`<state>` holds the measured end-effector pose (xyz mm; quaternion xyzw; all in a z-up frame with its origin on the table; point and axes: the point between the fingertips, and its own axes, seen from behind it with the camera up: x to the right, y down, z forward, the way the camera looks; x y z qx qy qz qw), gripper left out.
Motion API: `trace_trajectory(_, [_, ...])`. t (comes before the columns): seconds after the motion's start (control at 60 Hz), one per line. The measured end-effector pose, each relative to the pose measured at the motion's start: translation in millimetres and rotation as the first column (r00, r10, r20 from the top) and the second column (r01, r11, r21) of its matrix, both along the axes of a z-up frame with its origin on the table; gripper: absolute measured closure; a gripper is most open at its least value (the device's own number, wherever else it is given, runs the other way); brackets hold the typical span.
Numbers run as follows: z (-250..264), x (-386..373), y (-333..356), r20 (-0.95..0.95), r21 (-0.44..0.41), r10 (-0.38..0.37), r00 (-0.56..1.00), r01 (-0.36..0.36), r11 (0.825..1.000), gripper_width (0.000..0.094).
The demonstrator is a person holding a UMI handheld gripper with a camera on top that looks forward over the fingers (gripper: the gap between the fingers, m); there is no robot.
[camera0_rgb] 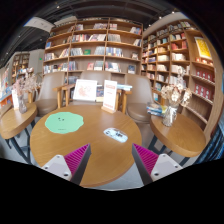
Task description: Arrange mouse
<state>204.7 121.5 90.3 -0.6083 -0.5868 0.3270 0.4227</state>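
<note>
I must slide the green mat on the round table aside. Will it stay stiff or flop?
The green mat looks thin and lies flat on the table, so it probably flops when lifted and weighs little. Pushed by the open tool, it may slide or wrinkle.

There is one view only. The camera rides on the tongs (pixel 111 158) and looks forward and a little downward along the two fingers, from above the near edge of the round desk (pixel 95 145), toward the bookshelves (pixel 95 48) far behind.
</note>
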Motion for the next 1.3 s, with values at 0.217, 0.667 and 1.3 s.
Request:
trace_trajectory(0.217, [-32.2, -24.6, 42.9, 0.023, 0.018, -0.033, 0.999, 0.033, 0.999, 0.008])
trace_trajectory(0.667, [-97.6, -113.0, 63.6, 0.153, -0.015, -0.005, 0.988, 0.008, 1.0, 0.0084])
trace_trajectory(1.3, [-107.6, -195.8, 86.3, 0.216, -0.104, -0.045, 0.975, 0.068, 0.992, 0.0216])
